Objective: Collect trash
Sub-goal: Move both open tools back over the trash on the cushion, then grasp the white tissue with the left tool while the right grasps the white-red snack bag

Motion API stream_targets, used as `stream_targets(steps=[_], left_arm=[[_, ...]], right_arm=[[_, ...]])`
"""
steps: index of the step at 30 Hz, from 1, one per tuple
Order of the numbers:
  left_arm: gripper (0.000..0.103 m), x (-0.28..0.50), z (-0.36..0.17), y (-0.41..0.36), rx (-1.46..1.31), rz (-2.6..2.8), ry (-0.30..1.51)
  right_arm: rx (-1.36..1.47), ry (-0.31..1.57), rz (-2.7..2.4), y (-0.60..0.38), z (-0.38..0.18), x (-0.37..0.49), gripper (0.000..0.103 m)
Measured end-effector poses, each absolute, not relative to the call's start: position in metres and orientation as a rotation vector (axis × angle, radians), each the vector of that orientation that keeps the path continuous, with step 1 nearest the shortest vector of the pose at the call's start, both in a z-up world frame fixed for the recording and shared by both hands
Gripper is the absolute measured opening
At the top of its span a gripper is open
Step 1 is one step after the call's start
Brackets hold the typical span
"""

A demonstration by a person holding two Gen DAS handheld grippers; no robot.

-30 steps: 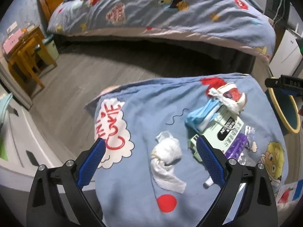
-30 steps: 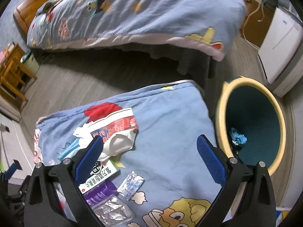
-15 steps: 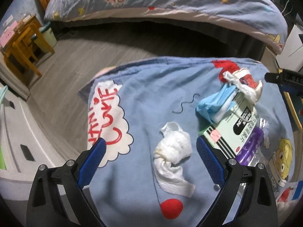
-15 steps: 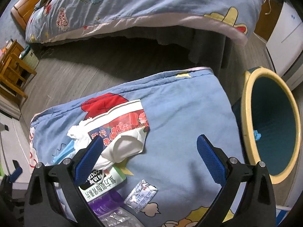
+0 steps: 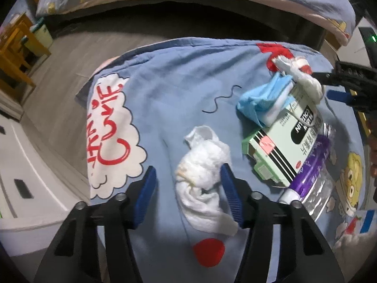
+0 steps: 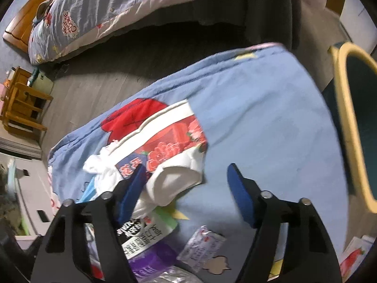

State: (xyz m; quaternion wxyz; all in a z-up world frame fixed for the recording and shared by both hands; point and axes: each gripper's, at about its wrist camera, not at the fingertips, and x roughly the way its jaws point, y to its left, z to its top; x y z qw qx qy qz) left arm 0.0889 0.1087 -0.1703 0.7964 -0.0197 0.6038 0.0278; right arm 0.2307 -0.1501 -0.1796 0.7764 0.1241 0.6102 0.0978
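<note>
Trash lies on a blue cartoon cloth. My left gripper is open, its blue fingers straddling a crumpled white tissue, the right finger touching it. Beside it lie a blue face mask, a green carton and a purple tube. My right gripper is open over a red and white wrapper, its left finger at the wrapper's edge. A small sachet and the carton lie near it. The yellow-rimmed bin stands at the right.
A bed with a blue cartoon quilt runs across the back over grey floor. A wooden stool stands at the far left. White furniture lies to the left of the cloth. The right gripper shows in the left wrist view.
Both grippers moved down and closer to the cloth. Both have narrowed their jaws: the left around the tissue, the right over the red and white wrapper.
</note>
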Motion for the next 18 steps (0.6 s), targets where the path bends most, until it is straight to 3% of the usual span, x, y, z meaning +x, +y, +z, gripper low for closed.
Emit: stream_targets(steps=[4,15,18], left_arm=[[0.043,0.088,-0.171,0.103,-0.036,0.032,1.308],[0.036,0.089,-0.165,0.088,0.021,0.031,1.3],[0.029,0.089,-0.16,0.082,0.009,0.033,1.296]], right_arm=[[0.302,1.333,0.225,-0.149,-0.182,0.229,0.052],[0.251,1.318,0.186,-0.156,-0.172,0.227,0.051],[0.245,1.313,0.184,-0.16,-0.168,0.225,0.051]])
